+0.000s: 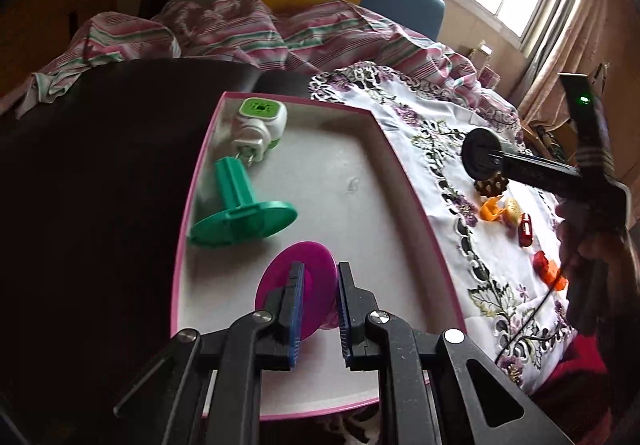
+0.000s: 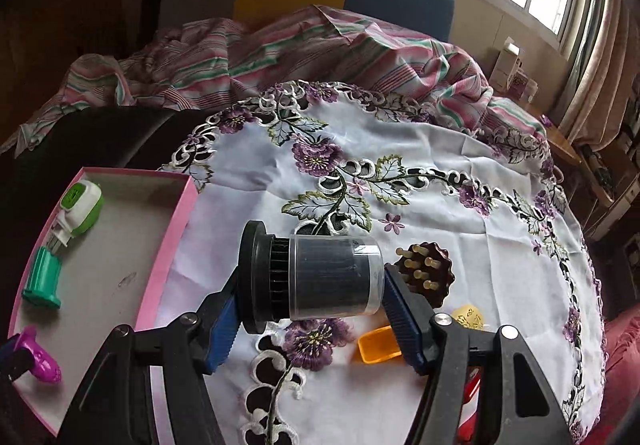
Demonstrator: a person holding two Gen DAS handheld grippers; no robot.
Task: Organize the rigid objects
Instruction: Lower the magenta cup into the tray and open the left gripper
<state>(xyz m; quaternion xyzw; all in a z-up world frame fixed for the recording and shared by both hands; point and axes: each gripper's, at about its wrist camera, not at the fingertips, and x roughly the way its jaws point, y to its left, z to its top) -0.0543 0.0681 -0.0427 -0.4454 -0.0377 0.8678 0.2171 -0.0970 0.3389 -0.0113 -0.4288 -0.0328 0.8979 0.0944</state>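
Now, left gripper [image 1: 318,297]: clamped on the magenta disc piece [image 1: 294,289], above the pink tray's [image 1: 404,165] near end; lower it flat on bare floor.
Right gripper [image 2: 310,305]: jaws squeezing the black canister [image 2: 320,277] end to end, above the embroidered cloth [image 2: 400,133] beside the tray.
Tray contents: green stand [image 1: 236,205] and plug adapter [image 1: 260,125] fill the far left corner; steer clear.
Cloth leftovers: brown knobbed disc [image 2: 426,277], orange scoop [image 2: 378,345].

So the tabletop has a white embroidered cloth with purple flowers [image 2: 400,149] over it. On it sit a shallow pink-edged box tray [image 1: 404,181], a brown scalloped piece with pegs [image 2: 430,277], and small orange [image 2: 378,345], yellow [image 2: 468,315] and red bits [image 1: 525,231].
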